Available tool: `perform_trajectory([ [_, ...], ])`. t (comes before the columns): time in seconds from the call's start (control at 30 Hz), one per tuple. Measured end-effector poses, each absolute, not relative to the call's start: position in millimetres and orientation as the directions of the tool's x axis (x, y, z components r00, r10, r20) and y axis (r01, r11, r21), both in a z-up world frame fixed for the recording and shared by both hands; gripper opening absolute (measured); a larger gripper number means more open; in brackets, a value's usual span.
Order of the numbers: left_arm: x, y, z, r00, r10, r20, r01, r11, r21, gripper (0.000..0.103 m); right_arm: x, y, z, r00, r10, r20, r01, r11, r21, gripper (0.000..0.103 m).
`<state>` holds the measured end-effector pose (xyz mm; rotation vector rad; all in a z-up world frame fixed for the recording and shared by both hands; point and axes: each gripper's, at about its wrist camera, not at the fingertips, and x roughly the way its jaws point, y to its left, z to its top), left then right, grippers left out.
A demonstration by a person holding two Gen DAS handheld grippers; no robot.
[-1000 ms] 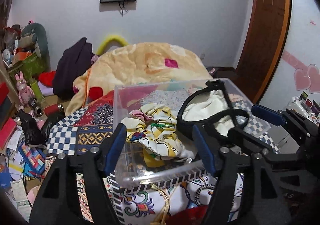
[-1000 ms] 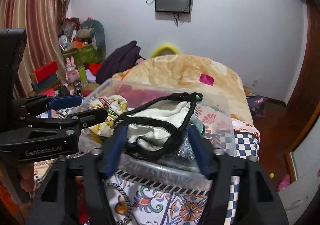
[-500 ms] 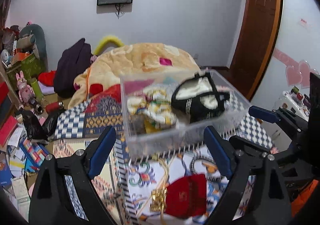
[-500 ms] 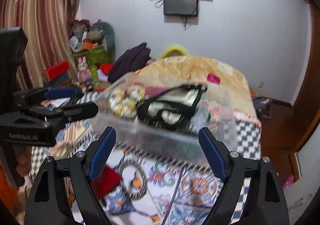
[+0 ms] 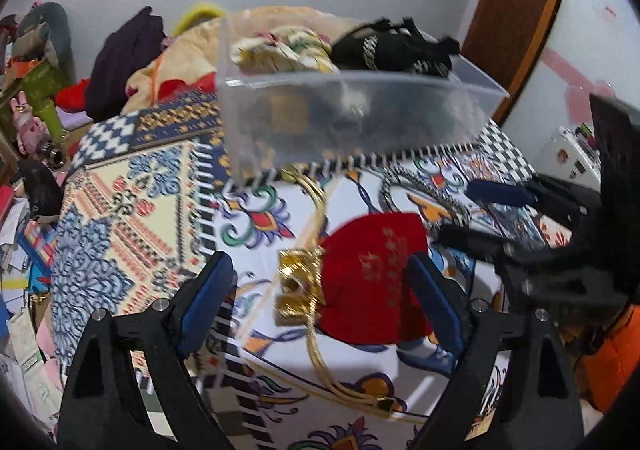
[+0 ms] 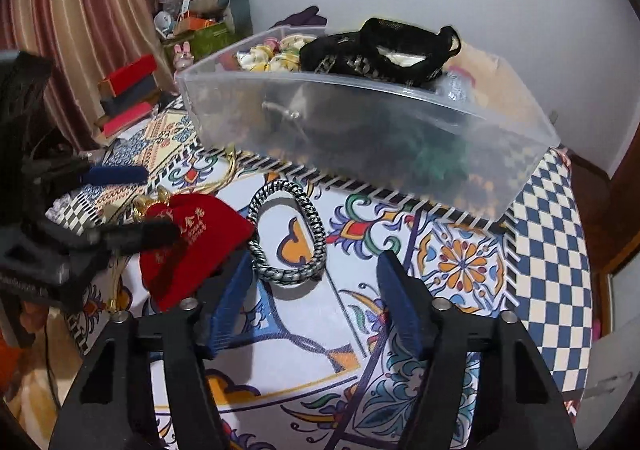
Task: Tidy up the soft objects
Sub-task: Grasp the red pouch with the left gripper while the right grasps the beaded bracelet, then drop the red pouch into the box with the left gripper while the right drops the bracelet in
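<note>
Hovering over patterned bedspread [image 6: 460, 262], both grippers empty, jaws apart. Left gripper [image 5: 320, 282] above red velvet pouch [image 5: 372, 270]; right gripper [image 6: 316, 282] near braided hair loop [image 6: 288, 230]. Clear bin [image 6: 360, 129] behind. Risk: gold cord [image 5: 320, 350] snags, drags pouch.

You see gold Chinese characters printed on the red pouch [image 6: 192, 246]; "金" is legible, the rest too blurred. Lettering on the left gripper [image 6: 132, 205] body is unreadable.
</note>
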<state>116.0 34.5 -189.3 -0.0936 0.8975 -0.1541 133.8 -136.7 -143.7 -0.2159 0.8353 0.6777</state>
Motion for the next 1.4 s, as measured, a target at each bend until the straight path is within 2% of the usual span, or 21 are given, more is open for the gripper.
perform_trajectory([
  [0.03,115.2,32.5,-190.1,0.613,-0.174,-0.770,0.100,0.985,-0.143,0.089,134.0,-137.0,-143.4,0.480,0.468,-0.742,-0.632,0.771,0.077,0.047],
  [0.1,114.0,28.7,-192.1,0.612,-0.181,-0.770,0.110,0.983,-0.144,0.079,133.4,-136.4,-143.2,0.491,0.460,-0.740,-0.633,0.772,0.060,0.034],
  [0.17,113.9,26.0,-193.7,0.608,-0.190,-0.771,0.114,0.982,-0.152,0.072,133.2,-136.8,-142.9,0.499,0.458,-0.736,-0.630,0.774,0.055,0.027],
  [0.33,112.1,25.6,-192.2,0.622,-0.184,-0.761,0.116,0.983,-0.143,0.049,131.3,-142.0,-144.1,0.509,0.461,-0.726,-0.620,0.782,0.062,0.018],
  [0.37,111.0,25.5,-191.7,0.622,-0.188,-0.760,0.119,0.982,-0.145,0.041,130.9,-143.3,-143.8,0.512,0.462,-0.724,-0.618,0.784,0.064,0.017],
  [0.47,106.2,26.1,-186.3,0.635,-0.177,-0.752,0.116,0.984,-0.133,0.034,128.6,-148.1,-141.7,0.520,0.466,-0.716,-0.613,0.787,0.067,0.016],
  [0.73,100.8,30.4,-155.1,0.705,-0.155,-0.692,0.107,0.988,-0.113,0.032,120.4,-165.5,-117.2,0.571,0.486,-0.662,-0.596,0.799,0.072,0.015],
  [1.4,138.2,34.3,-66.5,0.871,-0.099,-0.481,0.058,0.993,-0.100,0.032,129.2,-199.8,-41.1,0.762,0.472,-0.444,-0.501,0.864,0.059,0.015],
])
